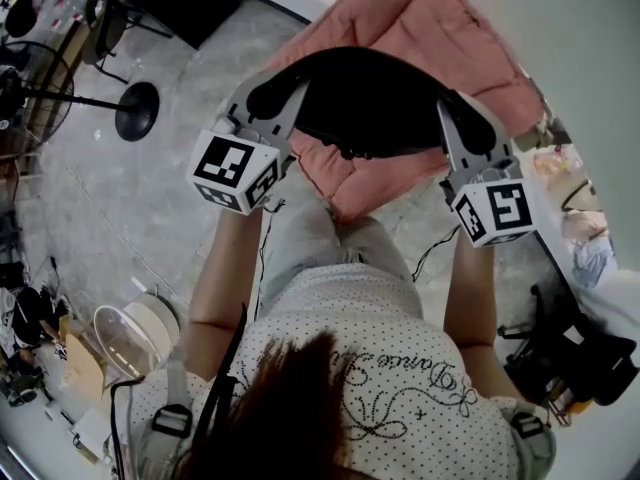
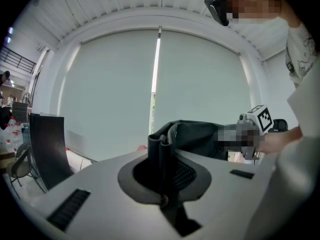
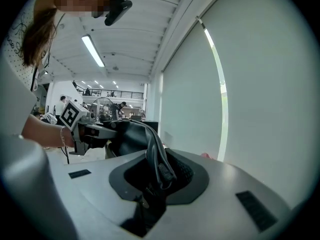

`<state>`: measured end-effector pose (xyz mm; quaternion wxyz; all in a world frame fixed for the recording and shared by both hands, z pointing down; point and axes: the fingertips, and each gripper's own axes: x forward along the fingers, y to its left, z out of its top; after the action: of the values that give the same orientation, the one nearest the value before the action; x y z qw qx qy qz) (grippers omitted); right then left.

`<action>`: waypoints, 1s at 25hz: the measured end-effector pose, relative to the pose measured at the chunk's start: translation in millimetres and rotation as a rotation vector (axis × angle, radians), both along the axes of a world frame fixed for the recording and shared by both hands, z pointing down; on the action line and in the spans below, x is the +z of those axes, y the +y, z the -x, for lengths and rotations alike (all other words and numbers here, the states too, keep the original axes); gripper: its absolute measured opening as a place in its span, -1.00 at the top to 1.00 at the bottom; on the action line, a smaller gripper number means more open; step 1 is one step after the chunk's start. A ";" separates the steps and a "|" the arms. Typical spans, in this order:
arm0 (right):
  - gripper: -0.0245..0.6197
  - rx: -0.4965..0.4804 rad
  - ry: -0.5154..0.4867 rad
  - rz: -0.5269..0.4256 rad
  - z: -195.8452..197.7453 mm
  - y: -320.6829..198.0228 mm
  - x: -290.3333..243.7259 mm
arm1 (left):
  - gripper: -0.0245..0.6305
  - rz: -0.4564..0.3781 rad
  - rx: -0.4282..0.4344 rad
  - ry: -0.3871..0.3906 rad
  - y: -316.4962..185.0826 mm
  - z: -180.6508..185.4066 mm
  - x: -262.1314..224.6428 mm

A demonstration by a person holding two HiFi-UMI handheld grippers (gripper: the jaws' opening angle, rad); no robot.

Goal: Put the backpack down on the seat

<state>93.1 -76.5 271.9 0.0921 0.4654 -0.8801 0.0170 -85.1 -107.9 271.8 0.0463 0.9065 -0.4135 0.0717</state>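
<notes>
1. Holds the black backpack point(image 1: 370, 108) up between two tools, over the pink cushioned seat point(image 1: 420, 28); cannot tell from the head view whether it touches the cushion.
2. Clamps the bag's left end with the left gripper point(image 1: 268, 93), jaws pressed nearly together on a black fold of strap point(image 2: 161, 146) standing upright between them.
3. Clamps the bag's right end with the right gripper point(image 1: 470, 118), jaws likewise closed on a ribbed black strap point(image 3: 159, 161) that runs back into the bag's body.
4. Keeps both arms stretched forward, with the marker cubes point(image 1: 235, 171) nearest the body and the jaws pointing away towards the seat.
5. Faces a pale window blind point(image 2: 115, 94) in both gripper views, with the bag's dark bulk spanning the space between the tools.
6. Leaves a round black stand base point(image 1: 137, 110) on the grey floor point(image 1: 170, 218), well apart from the seat on the left.
</notes>
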 end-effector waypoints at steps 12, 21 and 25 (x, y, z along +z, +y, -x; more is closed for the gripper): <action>0.71 0.123 0.009 0.133 6.7 -68.2 65.4 | 0.86 0.140 0.100 -0.023 -80.1 4.4 69.7; 0.71 0.244 -0.019 0.292 11.2 -105.6 151.1 | 0.86 0.259 0.248 -0.097 -142.8 0.3 148.8; 0.71 0.283 -0.007 0.392 2.9 -108.4 208.0 | 0.86 0.348 0.310 -0.141 -153.0 -10.7 204.3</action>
<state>90.2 -184.9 479.9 0.1744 0.5574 -0.7863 0.2016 -74.3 -260.8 476.1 0.1613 0.9302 -0.2530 0.2115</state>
